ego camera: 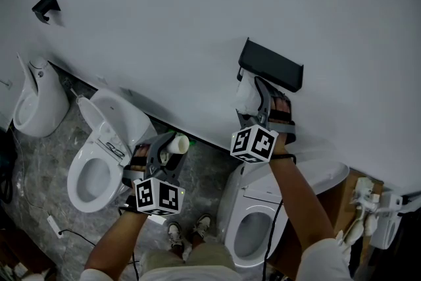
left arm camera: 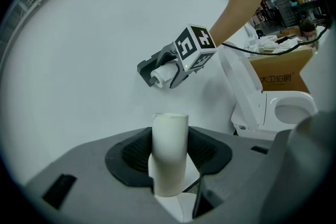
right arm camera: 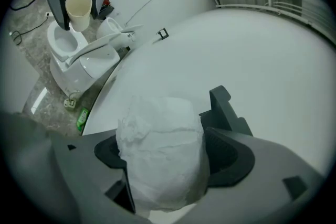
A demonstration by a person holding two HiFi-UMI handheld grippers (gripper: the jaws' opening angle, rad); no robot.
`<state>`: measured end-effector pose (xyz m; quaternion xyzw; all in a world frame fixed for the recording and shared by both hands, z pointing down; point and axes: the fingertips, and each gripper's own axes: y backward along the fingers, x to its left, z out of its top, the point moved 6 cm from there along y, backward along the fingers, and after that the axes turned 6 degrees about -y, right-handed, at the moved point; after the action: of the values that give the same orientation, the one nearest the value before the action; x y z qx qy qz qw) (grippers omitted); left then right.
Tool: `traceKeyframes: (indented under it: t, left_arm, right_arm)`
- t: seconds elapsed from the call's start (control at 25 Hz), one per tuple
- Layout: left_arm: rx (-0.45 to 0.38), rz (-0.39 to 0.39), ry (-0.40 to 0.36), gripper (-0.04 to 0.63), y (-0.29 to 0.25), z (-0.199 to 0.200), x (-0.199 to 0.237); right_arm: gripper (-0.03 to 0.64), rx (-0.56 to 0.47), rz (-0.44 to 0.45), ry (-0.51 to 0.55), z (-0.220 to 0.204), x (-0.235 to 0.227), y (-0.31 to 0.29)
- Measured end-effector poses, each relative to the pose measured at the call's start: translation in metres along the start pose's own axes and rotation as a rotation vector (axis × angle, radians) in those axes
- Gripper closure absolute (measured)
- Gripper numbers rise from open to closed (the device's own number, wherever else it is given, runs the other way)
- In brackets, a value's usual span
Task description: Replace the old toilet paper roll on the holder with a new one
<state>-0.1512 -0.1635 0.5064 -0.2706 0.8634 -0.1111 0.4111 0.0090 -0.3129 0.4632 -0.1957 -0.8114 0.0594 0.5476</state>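
Observation:
An empty cardboard tube (left arm camera: 169,149) stands upright between the pads of my left gripper (left arm camera: 169,168), which is shut on it; in the head view the tube (ego camera: 176,143) is low and left of the holder. The new white paper roll (right arm camera: 160,155) sits between the jaws of my right gripper (right arm camera: 164,162), right against the black wall holder (right arm camera: 224,102). The jaws stand wide and the pads do not visibly squeeze the roll. In the head view the roll (ego camera: 247,97) is just under the holder (ego camera: 271,67).
A white wall fills the front. Below it stand a toilet with its lid up (ego camera: 99,161), a second toilet (ego camera: 256,220) under my right arm, and a urinal (ego camera: 36,105) at far left. A cardboard box (ego camera: 339,204) is at right, and a small black hook (ego camera: 45,8) is on the wall.

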Motion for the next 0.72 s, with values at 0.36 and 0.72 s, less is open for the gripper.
traceKeyframes:
  t: [0.36,0.72]
  left_arm:
    - [-0.017,0.003,-0.001,0.417,-0.003,0.006,0.001]
    - [-0.025,-0.002,-0.002,0.417,-0.006,0.010,0.002]
  right_arm:
    - [0.206,-0.036,0.086,-0.074,0.001,0.001,0.009]
    - [0.183,-0.043,0.122,-0.104,0.002,0.004,0.016]
